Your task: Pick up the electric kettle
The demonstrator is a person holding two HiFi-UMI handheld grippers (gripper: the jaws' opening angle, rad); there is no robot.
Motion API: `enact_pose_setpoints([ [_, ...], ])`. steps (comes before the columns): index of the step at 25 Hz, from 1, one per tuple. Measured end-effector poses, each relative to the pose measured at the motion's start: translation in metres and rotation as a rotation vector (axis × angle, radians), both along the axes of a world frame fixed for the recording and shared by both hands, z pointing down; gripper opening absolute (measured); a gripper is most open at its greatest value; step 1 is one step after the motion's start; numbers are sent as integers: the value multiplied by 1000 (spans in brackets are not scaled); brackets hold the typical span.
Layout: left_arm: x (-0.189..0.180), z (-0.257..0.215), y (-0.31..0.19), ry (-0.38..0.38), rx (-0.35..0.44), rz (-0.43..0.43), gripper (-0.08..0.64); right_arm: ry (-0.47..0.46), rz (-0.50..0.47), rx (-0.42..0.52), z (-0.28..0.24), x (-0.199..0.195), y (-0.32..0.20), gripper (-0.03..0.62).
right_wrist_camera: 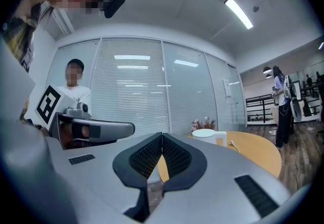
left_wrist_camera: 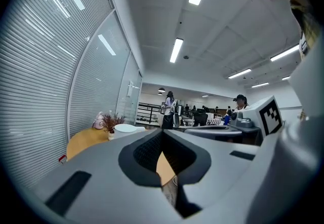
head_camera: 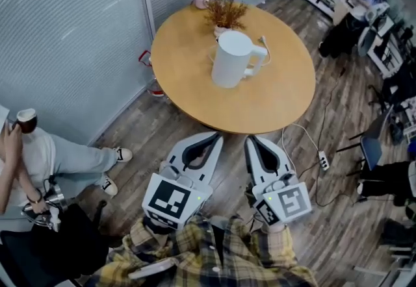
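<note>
Head view: round wooden table (head_camera: 273, 100) stands on plank floor (head_camera: 136, 136).

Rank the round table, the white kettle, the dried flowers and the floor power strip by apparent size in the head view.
Largest to smallest:
1. round table
2. white kettle
3. dried flowers
4. power strip
The power strip lies on the floor, farther away than the tabletop things, so it may look smaller than it is.

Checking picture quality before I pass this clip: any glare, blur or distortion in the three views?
Head view: even light, sharp, no hard shadow by the kettle, room bowed at the edges. Left gripper view: strong fisheye, ceiling lamps blown white. Right gripper view: same fisheye, dark corners.
</note>
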State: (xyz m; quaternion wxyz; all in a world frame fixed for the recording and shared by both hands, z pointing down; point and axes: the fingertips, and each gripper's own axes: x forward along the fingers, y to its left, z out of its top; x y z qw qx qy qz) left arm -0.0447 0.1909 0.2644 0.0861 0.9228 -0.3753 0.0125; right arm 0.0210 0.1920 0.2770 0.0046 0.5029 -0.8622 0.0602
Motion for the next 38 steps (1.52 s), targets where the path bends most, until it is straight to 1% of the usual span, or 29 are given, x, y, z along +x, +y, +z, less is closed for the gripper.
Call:
enact_pose_setpoints([
  [5,-16,2,-33,-12,-6,16,2,-5,35,0,-1,-11,-34,31],
  [11,-27,13,-60,-10,-24,25,2,0,59,-24,9,-19,-56,32],
  [15,-30,18,-77,-4,-36,17,2,6,57,-35,16,-20,-74,32],
  [19,-31,19,-98,-5,-34,4,2,7,51,-26,14,-18,-96,32],
  [23,-25,16,-125,-3,-20,-5,2,6,43,-16,12,-11,-124,32],
  [27,-11,17,-162,3,-20,-18,2,7,34,-21,16,1,-158,32],
  [31,3,14,-201,-10,-15,-32,2,3,25,-23,15,18,-196,32],
  [38,30,14,-270,-7,-5,-96,2,12,-28,-16,13,50,-269,32],
])
